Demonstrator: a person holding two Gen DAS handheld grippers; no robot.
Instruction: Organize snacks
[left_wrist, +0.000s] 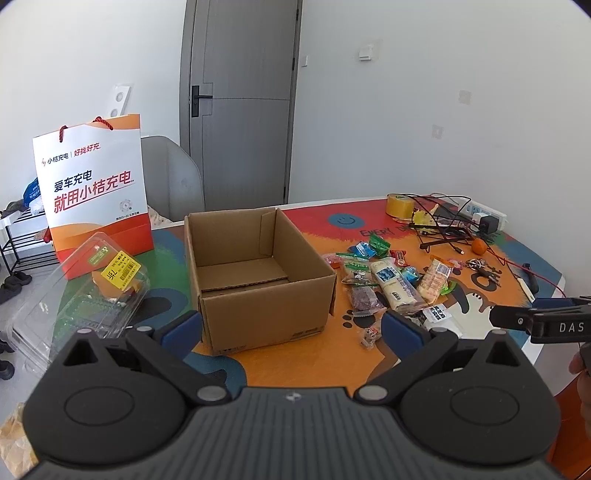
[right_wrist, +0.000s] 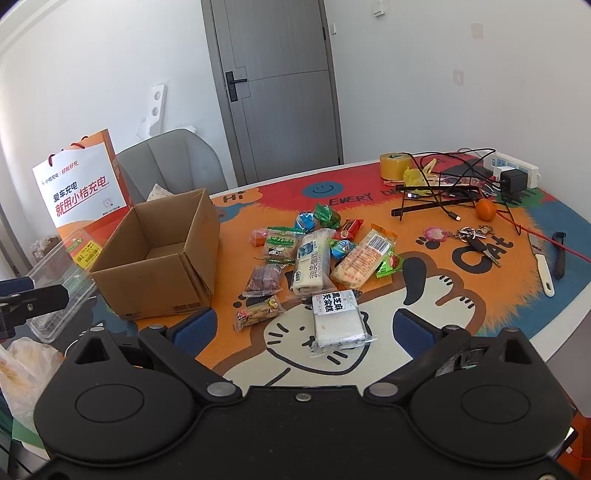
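An open, empty cardboard box (left_wrist: 255, 273) (right_wrist: 162, 254) stands on the colourful table mat. To its right lies a heap of wrapped snacks (left_wrist: 391, 284) (right_wrist: 317, 254); nearest me is a white cake pack with black lettering (right_wrist: 338, 317). My left gripper (left_wrist: 291, 326) is open, held above the box's front edge, with nothing between its blue pads. My right gripper (right_wrist: 304, 328) is open too, hovering just in front of the white cake pack, with nothing in it. In the left wrist view the right gripper's black fingers (left_wrist: 517, 317) show at the right edge.
A clear plastic clamshell (left_wrist: 85, 291) and an orange-and-white paper bag (left_wrist: 92, 184) stand left of the box. Tape roll (right_wrist: 396, 164), cables and power strip (right_wrist: 511, 166), an orange (right_wrist: 485, 209), keys (right_wrist: 474, 234) and a knife (right_wrist: 541, 262) occupy the right side. A grey chair (right_wrist: 173, 162) stands behind.
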